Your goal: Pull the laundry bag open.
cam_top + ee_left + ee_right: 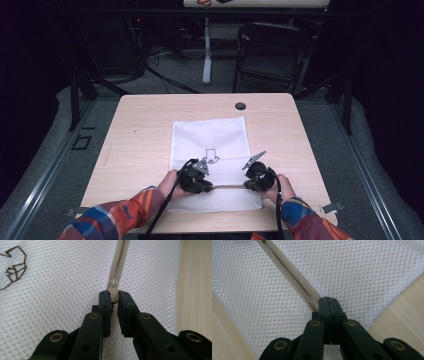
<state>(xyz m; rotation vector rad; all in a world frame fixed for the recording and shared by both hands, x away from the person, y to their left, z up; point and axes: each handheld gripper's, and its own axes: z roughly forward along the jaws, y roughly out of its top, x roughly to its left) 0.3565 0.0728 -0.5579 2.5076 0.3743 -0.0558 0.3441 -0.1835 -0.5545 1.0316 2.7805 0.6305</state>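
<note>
Below, left tool pinching zipper pull, right tool clamping zipper, mesh bag

Mesh bag: lay mid-frame on the table.
Zipper: ran across the bag's lower part.
Chair: stood upper right, behind the table.

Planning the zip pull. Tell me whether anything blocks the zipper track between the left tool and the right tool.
Nothing visible does. The zipper track runs bare across the mesh bag from the left tool, pinching the zipper pull, to the right tool.
</note>
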